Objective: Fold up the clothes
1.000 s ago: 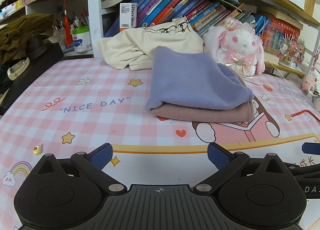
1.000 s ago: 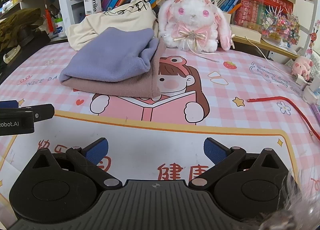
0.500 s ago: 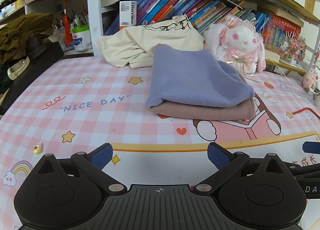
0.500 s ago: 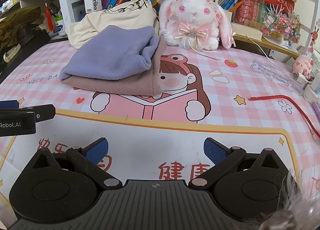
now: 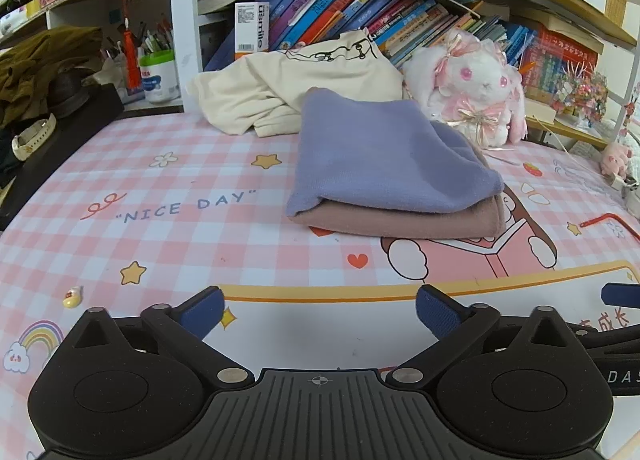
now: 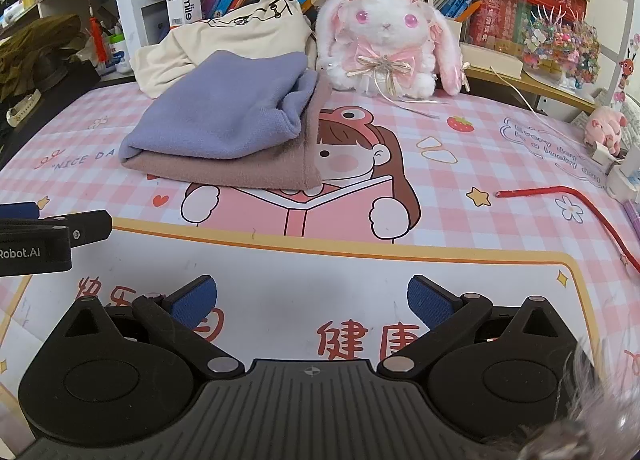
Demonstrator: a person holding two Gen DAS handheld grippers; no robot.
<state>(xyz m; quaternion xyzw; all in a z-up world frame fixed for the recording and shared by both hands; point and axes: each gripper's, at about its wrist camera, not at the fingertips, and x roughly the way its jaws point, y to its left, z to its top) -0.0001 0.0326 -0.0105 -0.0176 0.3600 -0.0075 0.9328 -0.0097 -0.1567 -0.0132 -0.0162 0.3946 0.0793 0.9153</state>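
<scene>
A folded lilac garment [image 5: 384, 156] lies on top of a folded dusty-pink garment [image 5: 404, 220] on the pink checked table mat [image 5: 168, 216]; both also show in the right wrist view, lilac garment [image 6: 224, 116] over pink garment [image 6: 240, 176]. A crumpled cream garment [image 5: 288, 88] [image 6: 224, 40] lies unfolded behind them against the bookshelf. My left gripper [image 5: 318, 310] is open and empty, near the front of the mat, well short of the stack. My right gripper [image 6: 312, 298] is open and empty, also short of the stack.
A white and pink plush rabbit [image 6: 384, 36] sits behind the stack to the right. A bookshelf [image 5: 360, 8] runs along the back. A red cord [image 6: 576, 208] and small pink toy [image 6: 604, 128] lie at right. Dark clothing and a watch [image 5: 32, 136] sit at left.
Both grippers have drifted slightly; the stack and rabbit shift a little in view. Nothing was gripped or moved on the mat.
</scene>
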